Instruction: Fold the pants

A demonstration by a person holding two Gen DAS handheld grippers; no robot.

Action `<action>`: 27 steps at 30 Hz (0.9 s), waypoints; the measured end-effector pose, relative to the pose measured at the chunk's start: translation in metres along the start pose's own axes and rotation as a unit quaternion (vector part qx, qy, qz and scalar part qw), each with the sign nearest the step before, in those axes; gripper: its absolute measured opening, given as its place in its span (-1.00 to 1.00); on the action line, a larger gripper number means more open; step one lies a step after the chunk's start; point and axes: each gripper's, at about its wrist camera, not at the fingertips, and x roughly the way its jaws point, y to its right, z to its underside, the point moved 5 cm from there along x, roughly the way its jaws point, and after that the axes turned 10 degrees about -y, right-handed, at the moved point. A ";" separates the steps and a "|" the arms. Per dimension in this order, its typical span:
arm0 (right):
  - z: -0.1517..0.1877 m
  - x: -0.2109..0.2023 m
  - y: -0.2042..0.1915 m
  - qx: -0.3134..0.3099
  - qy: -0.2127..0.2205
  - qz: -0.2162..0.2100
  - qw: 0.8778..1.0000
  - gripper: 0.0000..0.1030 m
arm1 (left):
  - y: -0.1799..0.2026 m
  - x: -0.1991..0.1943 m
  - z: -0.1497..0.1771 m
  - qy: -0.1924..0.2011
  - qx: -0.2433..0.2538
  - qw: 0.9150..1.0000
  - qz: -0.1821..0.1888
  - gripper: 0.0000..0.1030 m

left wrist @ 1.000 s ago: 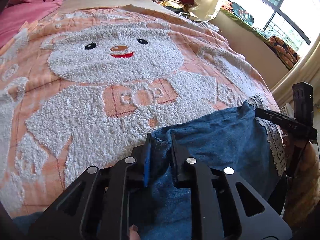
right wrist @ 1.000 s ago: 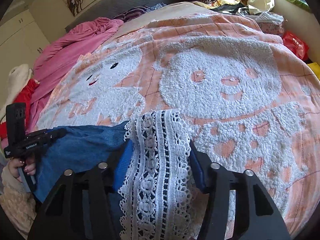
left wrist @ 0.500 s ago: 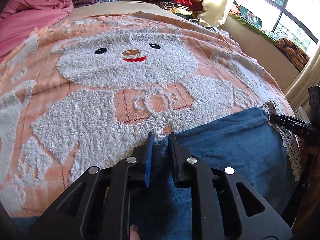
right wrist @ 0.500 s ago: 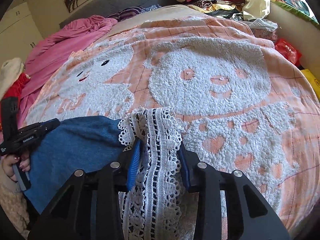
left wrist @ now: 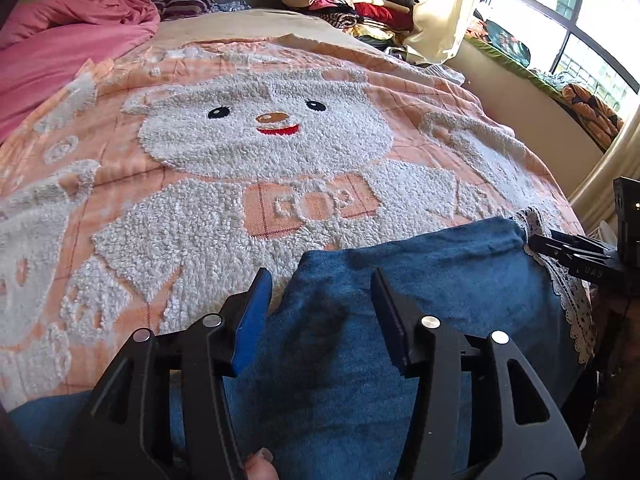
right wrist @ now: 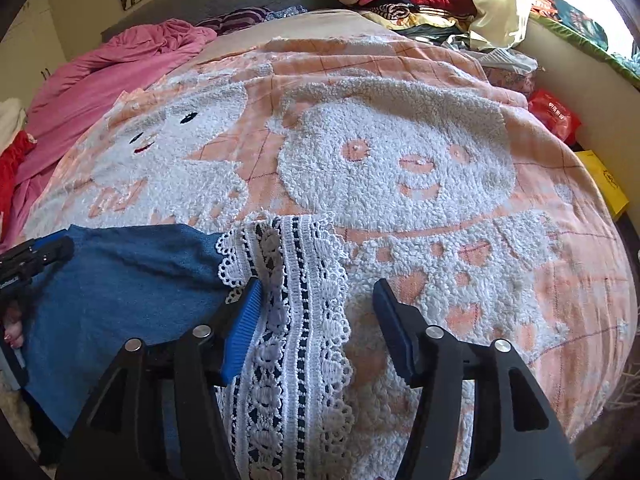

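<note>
Blue pants (left wrist: 420, 280) with a white lace side trim (right wrist: 296, 300) lie on the near edge of the bed, hanging partly over it. My left gripper (left wrist: 320, 280) is open, its jaws wide apart above the pants' left corner, holding nothing. My right gripper (right wrist: 318, 292) is open too, its jaws on either side of the lace trim, which lies loose on the blanket. The pants also show in the right wrist view (right wrist: 120, 280). The right gripper shows at the right edge of the left wrist view (left wrist: 576, 256), and the left gripper at the left edge of the right wrist view (right wrist: 36, 256).
The bed carries an orange blanket with white fleece bears (left wrist: 260, 140). A pink duvet (left wrist: 60, 48) lies at the far left. Stacked folded clothes (left wrist: 352, 4) sit at the bed's far end. A window ledge (left wrist: 560, 80) runs on the right; a red bag (right wrist: 554, 118) lies beside the bed.
Both grippers, shut on the pants' top edge before, have opened and let go. The pants now lie flat, further up on the blanket.
</note>
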 end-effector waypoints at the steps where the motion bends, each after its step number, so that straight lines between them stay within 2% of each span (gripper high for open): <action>1: 0.001 -0.002 0.001 0.003 0.000 0.006 1.000 0.18 | 0.001 -0.004 0.001 0.002 0.003 1.000 -0.002 -0.08; 6: 0.009 -0.020 0.001 0.016 0.013 0.003 1.000 0.26 | 0.007 -0.016 0.003 0.009 0.008 1.000 -0.009 0.01; 7: 0.010 -0.025 0.001 0.016 0.019 0.003 1.000 0.44 | 0.007 -0.019 0.003 0.011 0.007 1.000 -0.008 0.01; 8: 0.011 -0.032 -0.001 0.015 0.028 0.004 0.999 0.51 | 0.008 -0.022 0.003 0.013 0.005 1.000 -0.007 0.01; 11: 0.016 -0.049 -0.006 0.008 0.048 0.002 0.999 0.51 | 0.008 -0.027 0.004 0.017 0.001 1.000 -0.008 0.02; 14: 0.023 -0.062 -0.009 0.009 0.057 -0.004 0.998 0.51 | 0.011 -0.033 0.006 0.024 0.001 1.000 -0.005 0.11; 25: 0.055 -0.094 -0.024 0.020 0.077 -0.022 0.997 0.51 | 0.024 -0.054 0.020 0.038 0.013 0.999 -0.005 0.18; 27: 0.064 -0.098 -0.027 0.021 0.078 -0.025 0.996 0.51 | 0.028 -0.058 0.027 0.039 0.017 0.999 -0.011 0.26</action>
